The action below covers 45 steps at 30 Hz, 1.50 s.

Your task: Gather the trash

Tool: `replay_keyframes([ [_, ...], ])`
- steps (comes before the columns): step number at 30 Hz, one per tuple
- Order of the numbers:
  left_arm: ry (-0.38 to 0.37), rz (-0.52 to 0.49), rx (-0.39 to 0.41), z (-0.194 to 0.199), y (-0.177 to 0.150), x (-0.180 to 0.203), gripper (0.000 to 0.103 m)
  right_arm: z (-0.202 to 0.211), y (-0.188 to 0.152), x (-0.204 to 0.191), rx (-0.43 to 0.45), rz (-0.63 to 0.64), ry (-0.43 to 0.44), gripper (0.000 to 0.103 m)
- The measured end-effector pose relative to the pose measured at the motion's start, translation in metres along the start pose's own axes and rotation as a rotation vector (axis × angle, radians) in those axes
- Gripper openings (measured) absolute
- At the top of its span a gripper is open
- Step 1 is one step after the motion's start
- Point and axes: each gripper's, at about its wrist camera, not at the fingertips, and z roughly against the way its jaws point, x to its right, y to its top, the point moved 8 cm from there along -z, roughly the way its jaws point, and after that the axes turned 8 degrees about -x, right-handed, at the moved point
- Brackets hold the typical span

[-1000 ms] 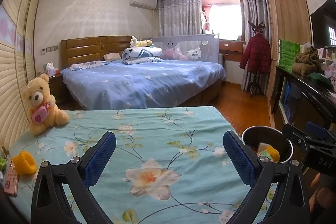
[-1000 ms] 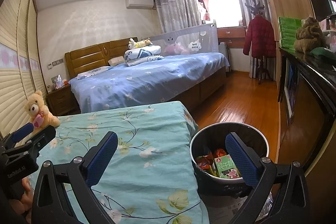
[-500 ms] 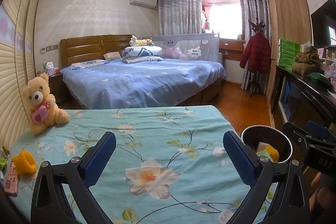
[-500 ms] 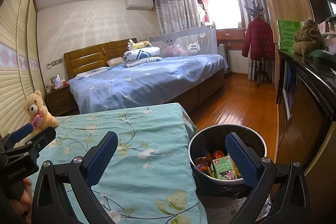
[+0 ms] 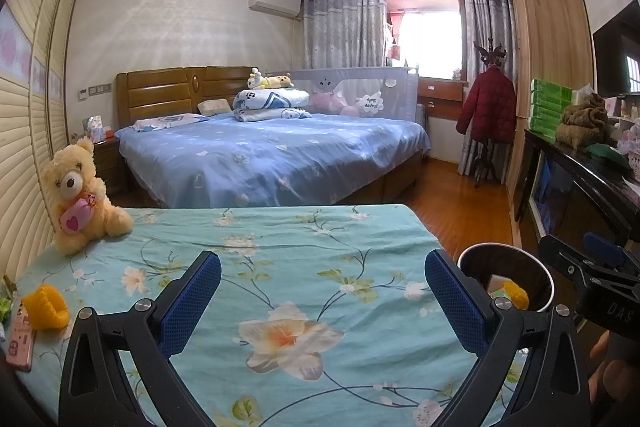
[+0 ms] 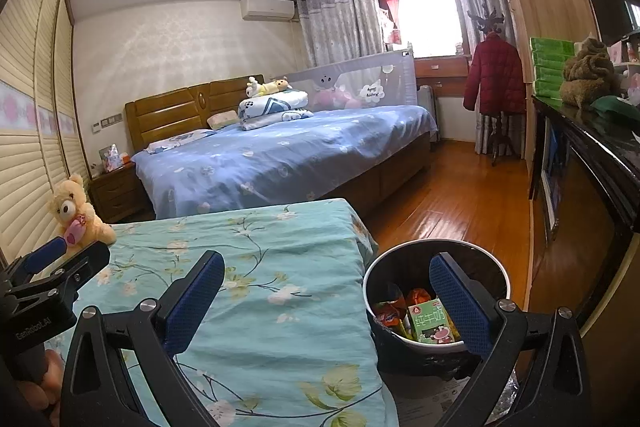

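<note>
Two grippers hover over the worktop, which is covered in a teal floral cloth; the left gripper has its blue-padded fingers spread wide with nothing between them, above a large cream flower printed on the cloth; the right gripper is likewise spread wide and empty, its left finger over the cloth and its right finger over the trash bin. The bin stands on the wooden floor just beside the worktop's right edge; inside it lie a green carton and orange snack wrappers, and the left wrist view shows something yellow in it too. At the worktop's far left corner sits a teddy bear holding a pink heart; nearer along the left edge lie a yellow knitted piece and, beside it, a pink phone. Beyond the worktop stands a bed under a blue sheet; to the right of the bin runs a dark cabinet carrying green packets and a brown plush toy.
</note>
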Motion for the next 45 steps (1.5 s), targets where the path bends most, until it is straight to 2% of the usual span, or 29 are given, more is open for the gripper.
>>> replay_keyframes([
  [13, 0.004, -0.022, 0.019, 0.0025, -0.0004, 0.0032, 0.102, -0.0003, -0.001, -0.0056, -0.005, 0.011, 0.014, 0.103],
  [45, -0.015, -0.019, 0.005, 0.0008, -0.0008, 0.0001, 0.102, -0.001, -0.0027, -0.0051, -0.007, 0.013, 0.018, 0.103],
])
